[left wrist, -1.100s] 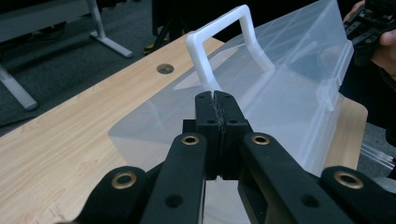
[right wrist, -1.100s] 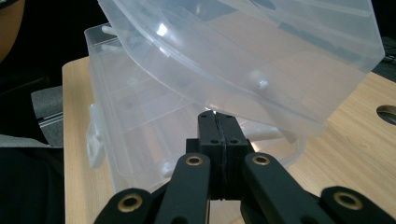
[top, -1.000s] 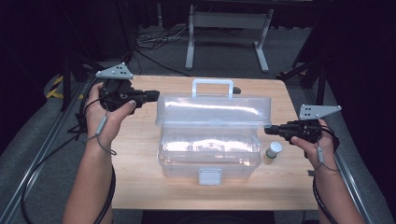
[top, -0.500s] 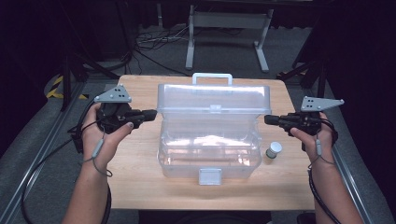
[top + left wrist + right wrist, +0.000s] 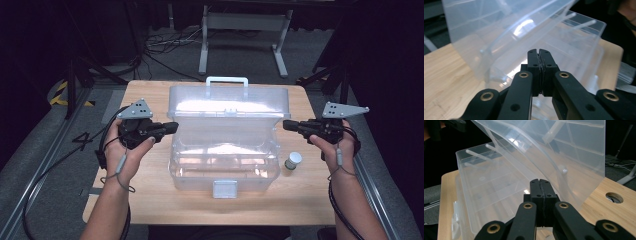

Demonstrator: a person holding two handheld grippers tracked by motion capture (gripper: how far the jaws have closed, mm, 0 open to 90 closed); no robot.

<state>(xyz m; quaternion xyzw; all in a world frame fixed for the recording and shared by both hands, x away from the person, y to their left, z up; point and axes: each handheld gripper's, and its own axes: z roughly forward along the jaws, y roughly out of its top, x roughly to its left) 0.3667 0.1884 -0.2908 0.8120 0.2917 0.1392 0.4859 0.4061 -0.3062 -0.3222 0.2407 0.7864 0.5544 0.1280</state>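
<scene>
The clear plastic box [image 5: 225, 160] sits at the middle of the table [image 5: 150, 200], its long axis running left to right and its latch [image 5: 224, 188] facing the near edge. Its lid [image 5: 227, 107] stands raised on the far hinge, roughly upright, with the white handle [image 5: 227, 80] showing above it at the far side. The open tray below appears empty, though glare hides part of the floor.

The left gripper [image 5: 170, 127] hangs just off the left end of the lid, pointing right toward it. Its jaws are pressed together with nothing between them, as the left gripper view confirms [image 5: 539, 53]. The right gripper [image 5: 287, 124] mirrors it at the right end of the lid, pointing left, jaws likewise together and empty [image 5: 540, 182]. Whether either tip touches the plastic cannot be told; both are very close.

The lid lies between the two grippers, spanning the gap from one tip to the other. Both stand about equally near their own end, so neither hand has the advantage. Any move on the lid, in my judgement, turns about the far hinge line, along the box's long axis.

A small white-capped jar [image 5: 293, 160] stands on the table just right of the box, near and below the right gripper, untouched.
</scene>
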